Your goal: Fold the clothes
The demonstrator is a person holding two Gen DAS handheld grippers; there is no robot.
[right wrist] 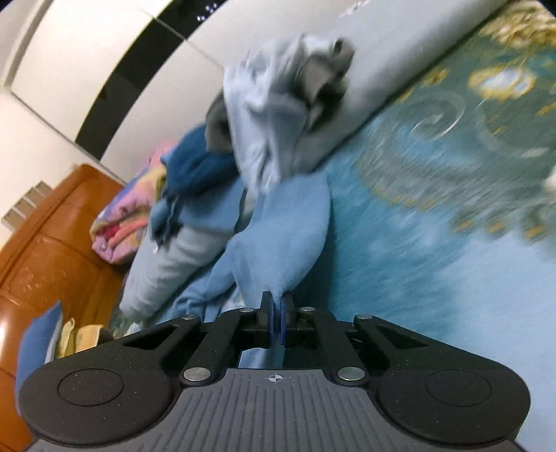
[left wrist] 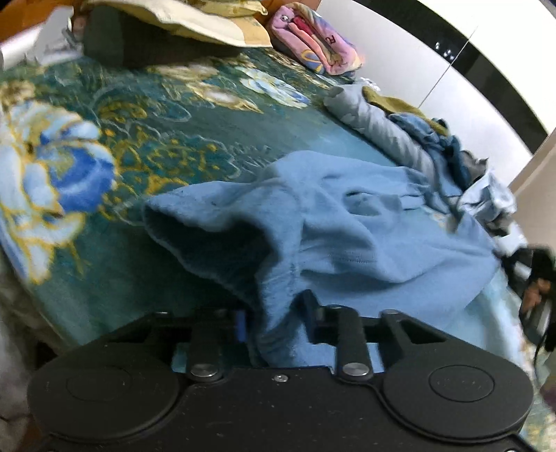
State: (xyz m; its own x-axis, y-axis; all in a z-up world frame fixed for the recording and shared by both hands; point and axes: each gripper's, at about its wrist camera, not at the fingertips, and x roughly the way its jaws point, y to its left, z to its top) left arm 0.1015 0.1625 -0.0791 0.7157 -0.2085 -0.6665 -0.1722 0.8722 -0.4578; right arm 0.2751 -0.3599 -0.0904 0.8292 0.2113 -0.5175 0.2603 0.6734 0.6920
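A light blue fleece garment [left wrist: 347,229] lies crumpled on the floral bedspread [left wrist: 156,139], one opening gaping to the left. My left gripper [left wrist: 274,320] is shut on a bunched fold of the garment's near edge. In the right wrist view the same blue garment [right wrist: 281,243] hangs forward from my right gripper [right wrist: 277,306], whose blue pads [right wrist: 283,313] are pinched on its edge. That view is tilted and blurred.
A heap of other clothes [left wrist: 434,146], grey, dark blue and olive, lies along the bed's right side by the white wall; it also shows in the right wrist view [right wrist: 278,114]. A pink folded blanket [left wrist: 312,38] and pillows [left wrist: 194,21] sit at the head. A wooden headboard [right wrist: 45,250] stands behind.
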